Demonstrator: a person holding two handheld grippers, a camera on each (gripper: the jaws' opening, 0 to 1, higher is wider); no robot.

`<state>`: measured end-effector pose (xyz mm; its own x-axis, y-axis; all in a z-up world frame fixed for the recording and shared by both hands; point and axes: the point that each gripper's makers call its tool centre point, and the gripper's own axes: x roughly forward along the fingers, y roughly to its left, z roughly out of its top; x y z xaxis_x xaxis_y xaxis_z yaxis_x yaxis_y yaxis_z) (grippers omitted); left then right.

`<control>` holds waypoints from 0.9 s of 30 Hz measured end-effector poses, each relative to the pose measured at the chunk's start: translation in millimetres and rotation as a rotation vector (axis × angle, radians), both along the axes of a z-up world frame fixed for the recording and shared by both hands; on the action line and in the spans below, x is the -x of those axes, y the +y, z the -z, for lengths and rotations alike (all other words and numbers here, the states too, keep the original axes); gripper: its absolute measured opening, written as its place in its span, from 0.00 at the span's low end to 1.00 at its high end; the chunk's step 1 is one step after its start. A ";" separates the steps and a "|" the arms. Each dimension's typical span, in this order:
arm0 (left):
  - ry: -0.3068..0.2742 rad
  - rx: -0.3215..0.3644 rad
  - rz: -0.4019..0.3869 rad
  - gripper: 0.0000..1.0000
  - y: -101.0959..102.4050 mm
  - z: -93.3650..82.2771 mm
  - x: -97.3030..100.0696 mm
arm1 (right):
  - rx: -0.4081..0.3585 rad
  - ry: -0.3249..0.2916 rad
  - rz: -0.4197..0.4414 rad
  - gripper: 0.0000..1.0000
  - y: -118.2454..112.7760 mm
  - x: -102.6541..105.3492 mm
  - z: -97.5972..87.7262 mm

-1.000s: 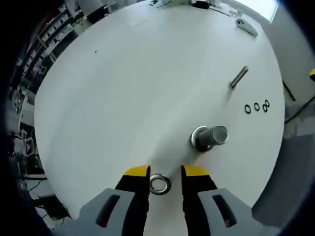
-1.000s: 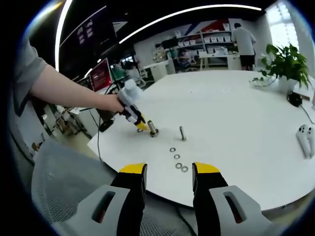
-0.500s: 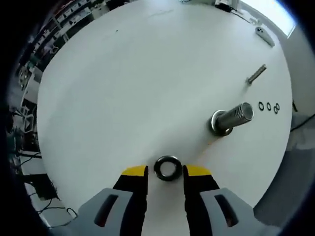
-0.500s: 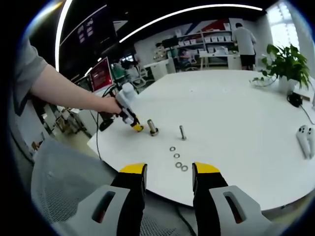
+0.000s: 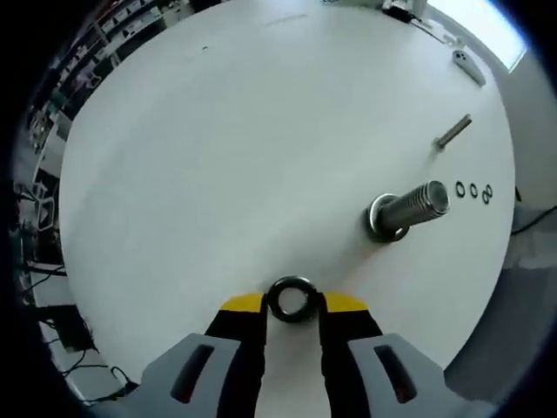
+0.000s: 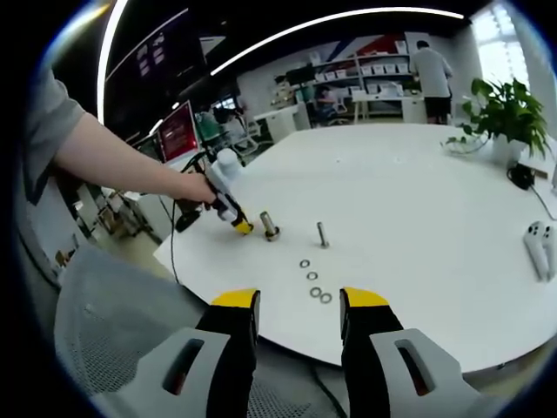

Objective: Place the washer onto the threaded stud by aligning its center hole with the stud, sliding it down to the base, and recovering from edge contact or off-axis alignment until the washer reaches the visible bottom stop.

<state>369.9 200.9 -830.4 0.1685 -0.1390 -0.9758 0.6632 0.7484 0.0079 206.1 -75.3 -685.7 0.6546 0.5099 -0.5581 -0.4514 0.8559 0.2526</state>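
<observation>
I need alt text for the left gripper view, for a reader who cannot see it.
The left gripper holds a dark washer between its yellow-tipped jaws above a round white table. To the right stands a thick threaded stud, with a thinner stud and three small washers beyond it.

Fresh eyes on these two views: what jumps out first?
In the left gripper view, the left gripper has a dark washer between its yellow-tipped fingers, with the thick threaded stud standing on the white table to the right. In the right gripper view, the right gripper hangs open short of the table edge, and four spare washers lie beyond it.
</observation>
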 end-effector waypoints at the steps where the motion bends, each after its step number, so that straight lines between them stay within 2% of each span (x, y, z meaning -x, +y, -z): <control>1: 0.000 0.000 0.001 0.21 -1.3 -0.1 1.7 | 0.000 0.000 0.000 0.39 0.0 -0.1 -0.1; 6: 0.001 0.006 0.039 0.21 -10.4 0.3 14.4 | -0.002 -0.002 -0.002 0.39 0.3 -0.1 -0.3; 9: 0.007 -0.009 0.150 0.21 -18.1 0.6 25.5 | -0.005 -0.003 0.001 0.39 0.2 -0.3 -0.8; 19: 0.035 -0.021 0.166 0.22 -12.4 2.5 29.6 | -0.006 -0.004 -0.004 0.39 0.9 0.3 -0.9; 25: 0.054 -0.043 0.219 0.30 -12.5 3.2 35.2 | -0.009 -0.007 -0.004 0.39 1.0 0.0 -1.7; 27: 0.045 -0.043 0.202 0.30 -12.9 3.3 34.6 | -0.009 -0.008 -0.006 0.39 1.4 -0.1 -1.8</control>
